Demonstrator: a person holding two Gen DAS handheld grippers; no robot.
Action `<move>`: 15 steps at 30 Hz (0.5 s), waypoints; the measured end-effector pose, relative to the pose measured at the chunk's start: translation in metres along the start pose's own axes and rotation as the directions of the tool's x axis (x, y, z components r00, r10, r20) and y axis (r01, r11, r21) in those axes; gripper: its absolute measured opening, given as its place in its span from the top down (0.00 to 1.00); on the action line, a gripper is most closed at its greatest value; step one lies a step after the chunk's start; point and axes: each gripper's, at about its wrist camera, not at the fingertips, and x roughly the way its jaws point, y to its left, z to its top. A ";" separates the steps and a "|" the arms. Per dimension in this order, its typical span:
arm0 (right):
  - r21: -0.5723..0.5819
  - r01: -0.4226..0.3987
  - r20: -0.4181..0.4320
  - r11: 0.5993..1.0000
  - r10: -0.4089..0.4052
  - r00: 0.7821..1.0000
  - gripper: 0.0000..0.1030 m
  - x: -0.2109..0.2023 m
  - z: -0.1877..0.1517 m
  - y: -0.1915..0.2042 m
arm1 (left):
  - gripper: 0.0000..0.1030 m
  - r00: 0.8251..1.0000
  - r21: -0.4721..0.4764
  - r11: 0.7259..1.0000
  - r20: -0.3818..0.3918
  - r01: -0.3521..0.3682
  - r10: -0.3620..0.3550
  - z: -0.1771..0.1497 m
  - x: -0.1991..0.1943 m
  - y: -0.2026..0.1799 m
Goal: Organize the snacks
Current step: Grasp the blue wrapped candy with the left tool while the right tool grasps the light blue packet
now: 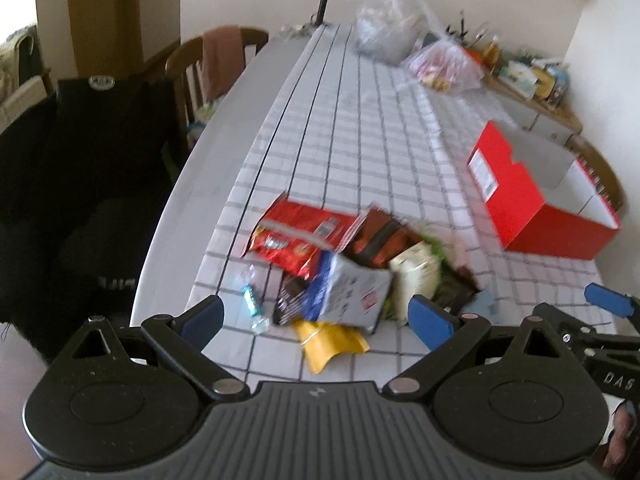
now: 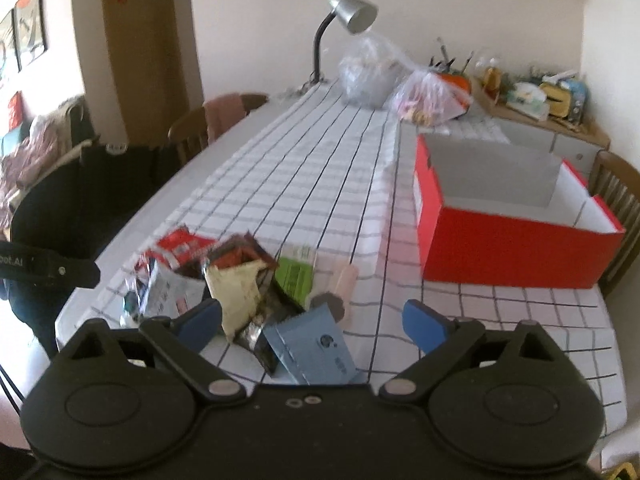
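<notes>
My left gripper [image 1: 316, 314], black with blue pads, is spread wide and holds nothing. Beyond its fingertips lies a loose pile of snack packets [image 1: 352, 264] on the table: a red foil bag [image 1: 292, 240], a silver and blue pouch [image 1: 352, 292], a yellow wrapper [image 1: 328, 344], a cream packet [image 1: 416, 272] and a small clear-wrapped sweet [image 1: 252, 292] just to the left of the heap.

My right gripper [image 2: 312, 320] is also wide apart, with nothing pressed between its pads. A pale blue flat packet [image 2: 316, 348] lies on the cloth directly below it, beside a green packet [image 2: 296, 276] and a pale pink tube-shaped snack [image 2: 346, 284].

The table is covered by a white cloth with a dark grid pattern [image 2: 320, 184]. To the right of the pile, well apart from it, stands an open red cardboard box with a grey inner flap [image 2: 512, 248]; what is seen of its inside is bare.

At the far end of the table are a silver gooseneck desk lamp [image 2: 352, 12] and two crumpled clear plastic bags [image 2: 400, 84]. Behind them a corner wooden shelf [image 2: 540, 112] carries blurred clutter. Wooden chairs [image 1: 208, 64] line the left side, one draped with a pinkish cloth and a nearer one with a black garment [image 1: 80, 168]. The walls are plain cream.
</notes>
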 end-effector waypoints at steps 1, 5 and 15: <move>-0.013 -0.004 -0.012 1.000 0.003 1.000 0.06 0.005 -0.002 0.000 | 0.04 1.000 -0.009 1.000 -0.015 -0.012 0.012 -0.001 0.005 0.004; -0.062 -0.010 -0.062 0.998 0.006 0.998 0.08 0.026 -0.009 0.002 | 0.04 0.996 -0.077 0.995 -0.070 -0.063 0.058 -0.003 0.028 0.025; -0.155 -0.022 -0.164 0.988 -0.004 0.986 0.20 0.071 -0.022 0.005 | 0.12 0.978 -0.203 0.967 -0.170 -0.152 0.118 0.002 0.076 0.058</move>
